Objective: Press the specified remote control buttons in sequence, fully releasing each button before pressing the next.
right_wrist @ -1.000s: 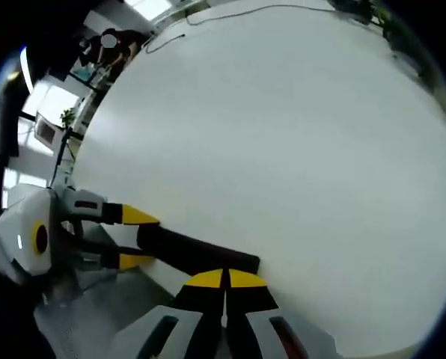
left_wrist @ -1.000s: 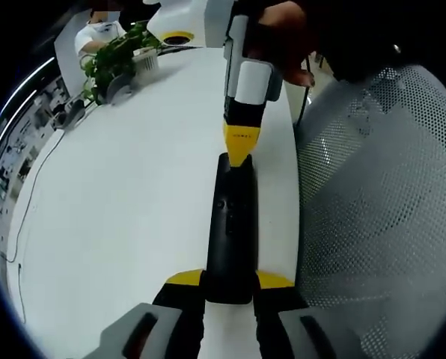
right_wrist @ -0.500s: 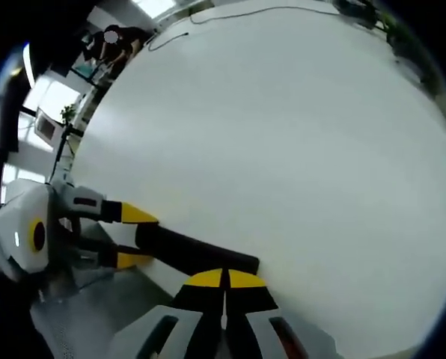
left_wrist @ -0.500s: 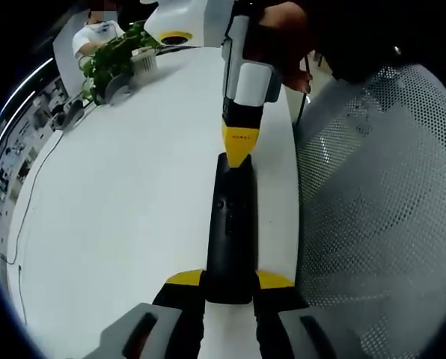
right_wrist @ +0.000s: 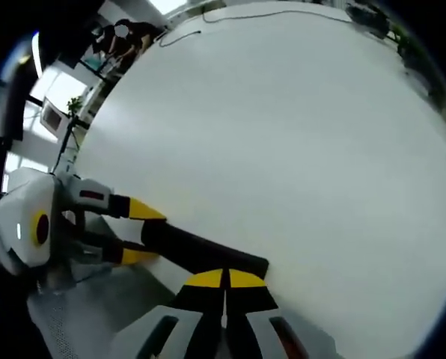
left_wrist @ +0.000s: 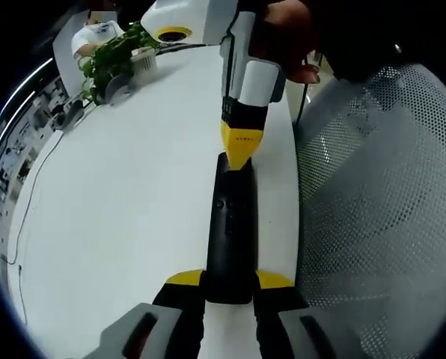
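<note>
The remote control [left_wrist: 229,228] lies near the white table's [left_wrist: 118,202] right edge. The left gripper [left_wrist: 229,279] clamps its near end; the right gripper [left_wrist: 239,153], jaws together, touches its far end. Judged rigid, light, smooth-cased: hold by the side edges.

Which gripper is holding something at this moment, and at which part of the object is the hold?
The left gripper holds the black remote control by its near end, one jaw on each long side. The right gripper is shut with nothing between its jaws; its tip meets the remote's far end.
</note>
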Available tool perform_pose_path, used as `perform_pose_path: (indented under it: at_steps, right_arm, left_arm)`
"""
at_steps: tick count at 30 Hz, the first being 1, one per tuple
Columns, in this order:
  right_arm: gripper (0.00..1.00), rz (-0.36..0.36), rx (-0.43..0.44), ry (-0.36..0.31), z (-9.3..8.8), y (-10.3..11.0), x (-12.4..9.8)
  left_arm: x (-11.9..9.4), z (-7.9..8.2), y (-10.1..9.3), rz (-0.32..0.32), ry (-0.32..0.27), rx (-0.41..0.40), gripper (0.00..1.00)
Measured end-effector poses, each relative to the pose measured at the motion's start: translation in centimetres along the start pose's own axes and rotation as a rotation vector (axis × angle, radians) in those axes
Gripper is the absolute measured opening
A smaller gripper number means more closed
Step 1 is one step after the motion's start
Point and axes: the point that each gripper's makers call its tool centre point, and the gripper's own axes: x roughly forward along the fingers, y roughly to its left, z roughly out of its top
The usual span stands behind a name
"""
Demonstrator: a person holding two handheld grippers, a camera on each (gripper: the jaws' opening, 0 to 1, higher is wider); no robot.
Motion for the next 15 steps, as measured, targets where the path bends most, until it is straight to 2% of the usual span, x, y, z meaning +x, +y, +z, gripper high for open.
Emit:
perform_pose_path:
  at_steps: [6,15]
  right_arm:
    - [0.00,-0.021,-0.054,0.002,0.17,0.12,0.32]
    - [0.00,-0.015,-0.031,-0.003,0.17,0.03,0.43]
  left_arm:
    - [0.00,-0.01,0.01,0.000,0.001,0.001,0.24]
    - [0.04,-0.02,0.01,0.000,0.000,0.001,0.24]
